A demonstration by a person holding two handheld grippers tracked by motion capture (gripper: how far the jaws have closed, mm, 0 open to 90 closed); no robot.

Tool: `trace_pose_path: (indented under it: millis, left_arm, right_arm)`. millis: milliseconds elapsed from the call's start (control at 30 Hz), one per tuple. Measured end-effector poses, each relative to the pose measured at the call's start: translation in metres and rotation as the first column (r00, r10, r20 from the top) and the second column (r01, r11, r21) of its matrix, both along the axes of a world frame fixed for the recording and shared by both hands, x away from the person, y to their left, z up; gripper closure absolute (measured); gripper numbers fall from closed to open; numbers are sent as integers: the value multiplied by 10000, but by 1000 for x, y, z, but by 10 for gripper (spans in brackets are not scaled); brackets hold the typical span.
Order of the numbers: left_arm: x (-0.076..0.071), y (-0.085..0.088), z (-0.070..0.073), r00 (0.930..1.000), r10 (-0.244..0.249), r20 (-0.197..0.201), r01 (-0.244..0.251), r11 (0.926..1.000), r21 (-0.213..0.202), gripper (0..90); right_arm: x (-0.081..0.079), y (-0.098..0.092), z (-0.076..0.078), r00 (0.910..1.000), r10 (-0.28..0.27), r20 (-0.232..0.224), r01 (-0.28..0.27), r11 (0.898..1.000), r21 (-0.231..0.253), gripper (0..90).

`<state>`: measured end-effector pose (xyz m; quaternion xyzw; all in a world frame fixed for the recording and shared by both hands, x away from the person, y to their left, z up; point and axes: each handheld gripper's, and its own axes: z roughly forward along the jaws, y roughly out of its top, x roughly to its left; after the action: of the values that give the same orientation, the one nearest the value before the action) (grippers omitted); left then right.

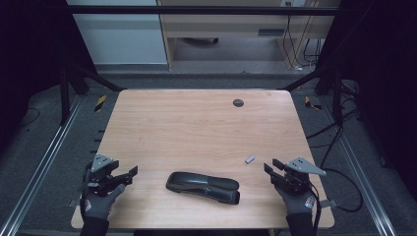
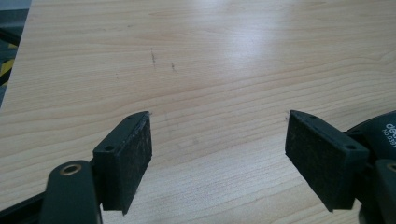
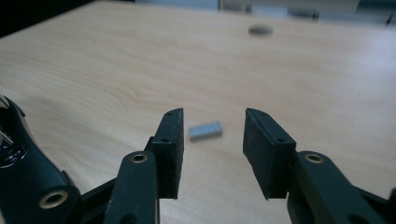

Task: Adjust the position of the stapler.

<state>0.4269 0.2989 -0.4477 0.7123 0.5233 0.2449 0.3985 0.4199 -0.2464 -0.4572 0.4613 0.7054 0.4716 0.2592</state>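
Black and long, a stapler (image 1: 202, 187) lies flat near the near edge of the bench (image 1: 196, 123), about midway between its two near corners, its length running roughly along that edge. White lettering shows on its body at the right edge of the left gripper view (image 2: 388, 130): it seems to begin "de", with a smaller line beneath that starts "NO", and the rest is cut off. A small silvery strip of staples (image 1: 250, 159) lies on the bare wood a little beyond the stapler's right end, apart from it.

At the near left corner of the bench the left gripper (image 1: 129, 173) is held in a gloved hand, jaws apart with nothing between them, pointing toward the stapler's left end and short of it. By the near right corner the right gripper (image 1: 272, 166) is likewise held in a gloved hand, jaws apart and empty. In its own view the staples (image 3: 205, 131) lie just ahead of the pads, in line with the gap. A small dark round disc (image 1: 238, 103) sits in the wood near the far edge.
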Motion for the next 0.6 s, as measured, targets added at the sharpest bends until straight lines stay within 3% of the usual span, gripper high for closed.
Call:
trace_pose_path:
  millis: [67,100,167,233,267,400,600]
  left_arm:
    - [-2,1,1,10000,18,87,-17,10000,-17,266]
    - [-2,1,1,10000,18,87,-17,10000,-17,276]
    - [-2,2,0,10000,-25,67,26,10000,-15,289]
    - [-2,2,-1,10000,-65,-3,65,9999,77,294]
    - [-2,3,-1,9999,-103,-42,104,9998,150,295]
    - [-3,2,0,9999,-161,0,161,9995,259,300]
    - [-10,-1,3,9975,201,682,-219,9994,250,339]
  right_arm:
    - [-6,2,-4,9955,193,927,-180,9997,-158,617]
    - [-7,3,-4,9942,286,1035,-255,9992,-311,620]
    - [-8,5,-3,9969,392,684,-370,9988,-327,629]
    - [-9,7,-3,9968,509,622,-495,9985,-238,641]
    - [-10,10,-3,9968,726,332,-718,9971,-242,659]
    - [-14,20,-2,9931,1165,-129,-1169,9927,-309,720]
    - [-20,29,-5,9847,1667,-512,-1690,9846,-448,757]
